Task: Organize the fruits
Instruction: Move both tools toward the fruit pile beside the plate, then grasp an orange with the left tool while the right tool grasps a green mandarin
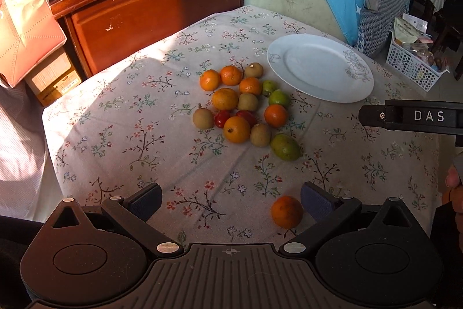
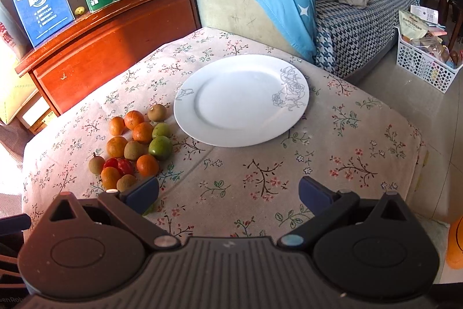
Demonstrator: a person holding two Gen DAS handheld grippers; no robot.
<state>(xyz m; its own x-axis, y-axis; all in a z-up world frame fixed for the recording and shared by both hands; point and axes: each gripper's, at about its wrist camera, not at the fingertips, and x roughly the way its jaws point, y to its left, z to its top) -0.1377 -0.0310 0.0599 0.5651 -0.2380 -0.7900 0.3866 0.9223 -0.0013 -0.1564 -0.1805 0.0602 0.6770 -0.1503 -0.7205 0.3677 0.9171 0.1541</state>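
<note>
A heap of fruit [image 1: 243,106] lies mid-table on the flowered cloth [image 1: 115,135], left of the empty white plate [image 2: 240,100]. One stray orange [image 1: 286,212] sits near, just beside the left gripper's [image 1: 231,201] right finger. Both the left and right gripper [image 2: 228,193] have spread, empty jaws.

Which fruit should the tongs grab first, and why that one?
Probably the lone orange. It sits apart from the fruit pile, right beside the open left tongs. Shifting them sideways over it and closing looks easiest. The plate is bare, and the right tongs are open too.
</note>
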